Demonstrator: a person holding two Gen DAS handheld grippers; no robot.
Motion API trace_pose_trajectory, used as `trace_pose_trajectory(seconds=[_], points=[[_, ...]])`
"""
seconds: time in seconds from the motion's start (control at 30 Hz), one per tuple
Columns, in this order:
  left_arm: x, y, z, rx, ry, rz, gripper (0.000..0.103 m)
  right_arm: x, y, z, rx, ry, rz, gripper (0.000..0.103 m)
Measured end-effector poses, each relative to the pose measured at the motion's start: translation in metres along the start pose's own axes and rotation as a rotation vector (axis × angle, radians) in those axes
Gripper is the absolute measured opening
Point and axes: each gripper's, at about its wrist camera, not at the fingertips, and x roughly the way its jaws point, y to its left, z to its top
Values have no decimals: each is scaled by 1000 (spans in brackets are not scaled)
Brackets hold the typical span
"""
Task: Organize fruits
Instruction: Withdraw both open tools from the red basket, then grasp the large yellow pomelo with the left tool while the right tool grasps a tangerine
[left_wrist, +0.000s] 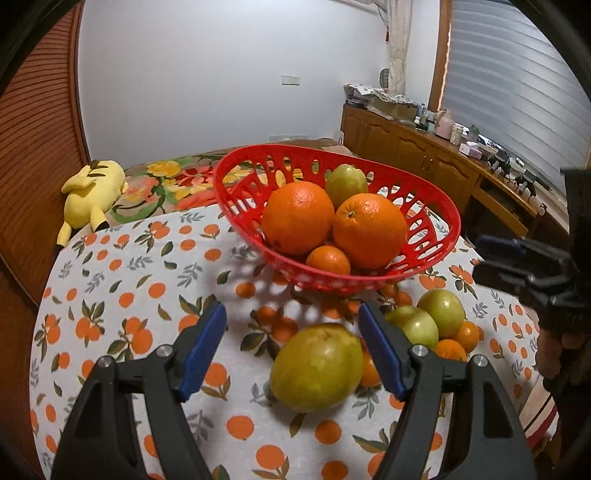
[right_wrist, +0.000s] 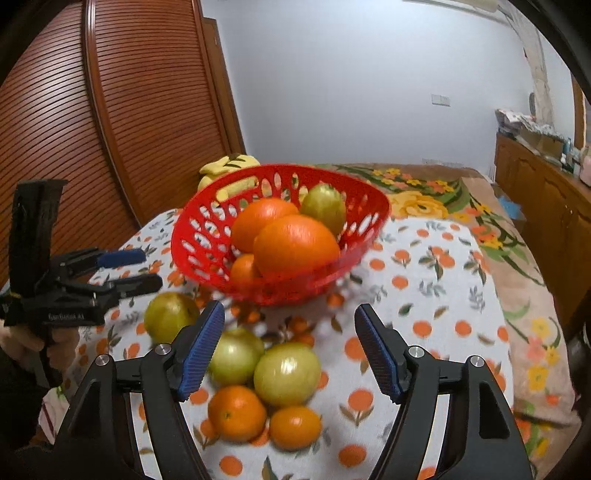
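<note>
The basket (left_wrist: 436, 236) on the table (left_wrist: 122, 280) holds apparently four fruits (left_wrist: 369, 230); loose fruits (right_wrist: 286, 373) lie before it.

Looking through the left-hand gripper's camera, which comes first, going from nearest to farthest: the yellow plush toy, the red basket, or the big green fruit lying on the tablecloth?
1. The big green fruit, just ahead of the open left gripper, slightly toward its right finger.
2. The red basket, farther back in the middle of the table, holding oranges.
3. The yellow plush toy, beyond the table's far left edge, on the flowered blanket.
</note>
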Motion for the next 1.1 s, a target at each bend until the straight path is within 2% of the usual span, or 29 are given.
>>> trace_pose_trajectory(seconds=[0.17,0.43,0.5,0.6,0.93,1.1], points=[[1,1,-14,-11,11,-20,74,-2,-1,-23,18,22,-7,73],[9,-8,-34,-6,33,-61,74,-2,-3,-59,31,69,-14,55],[12,-11,-38,-4,37,-57,74,-1,-4,-64,41,75,-10,48],[14,-12,-41,-7,41,-48,74,1,-6,-67,50,78,-4,43],[22,-12,-51,-14,55,-27,74,7,-7,-68,59,105,-5,43],[21,-12,-52,-13,49,-19,74,10,-16,-67,103,125,38,43]])
